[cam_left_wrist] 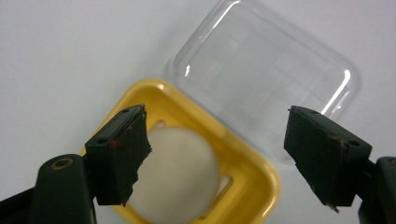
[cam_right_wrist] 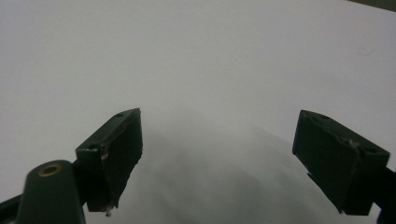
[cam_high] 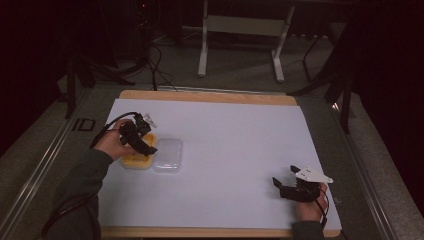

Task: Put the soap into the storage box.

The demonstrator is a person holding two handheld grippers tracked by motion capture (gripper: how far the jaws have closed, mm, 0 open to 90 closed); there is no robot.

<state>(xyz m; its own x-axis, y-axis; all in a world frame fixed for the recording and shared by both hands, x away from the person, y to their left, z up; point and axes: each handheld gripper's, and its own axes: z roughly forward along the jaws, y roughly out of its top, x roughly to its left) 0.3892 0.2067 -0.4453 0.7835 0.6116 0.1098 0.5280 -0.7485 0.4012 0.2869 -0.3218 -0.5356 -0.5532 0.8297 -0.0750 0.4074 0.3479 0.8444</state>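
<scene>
Left gripper view reveals a white ball (cam_left_wrist: pixel 175 175) inside the yellow container (cam_left_wrist: pixel 243 158).

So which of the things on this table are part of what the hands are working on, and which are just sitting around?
In the job:
- yellow tray, under the left claw
- pale round ball sitting in that tray
- clear lid, lying beside the tray

Just lying about:
- right claw, open over bare white paper
- metal stand on the floor behind the table
</scene>
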